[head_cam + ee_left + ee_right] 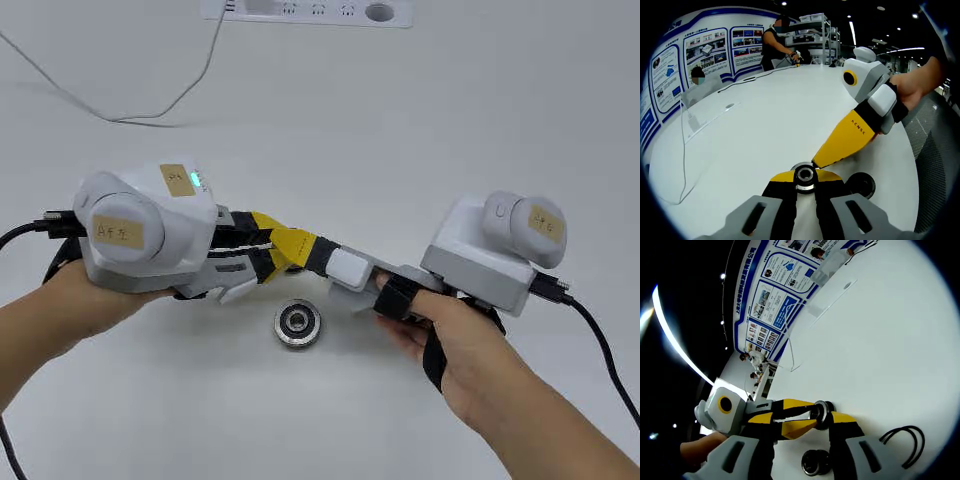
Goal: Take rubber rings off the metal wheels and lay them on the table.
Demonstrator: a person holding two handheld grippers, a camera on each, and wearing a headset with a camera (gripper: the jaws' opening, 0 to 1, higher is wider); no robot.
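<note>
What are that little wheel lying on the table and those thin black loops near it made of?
The wheel looks like metal: grey, with bright glints and a dark centre. The black loops look like rubber, though I can't be sure. They are matte, thin and bent out of round as they lie on the white table.

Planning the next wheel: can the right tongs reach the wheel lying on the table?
Probably yes: the loose wheel lies uncovered beside the right tongs, though they're busy at the held wheel in the left tongs.
</note>
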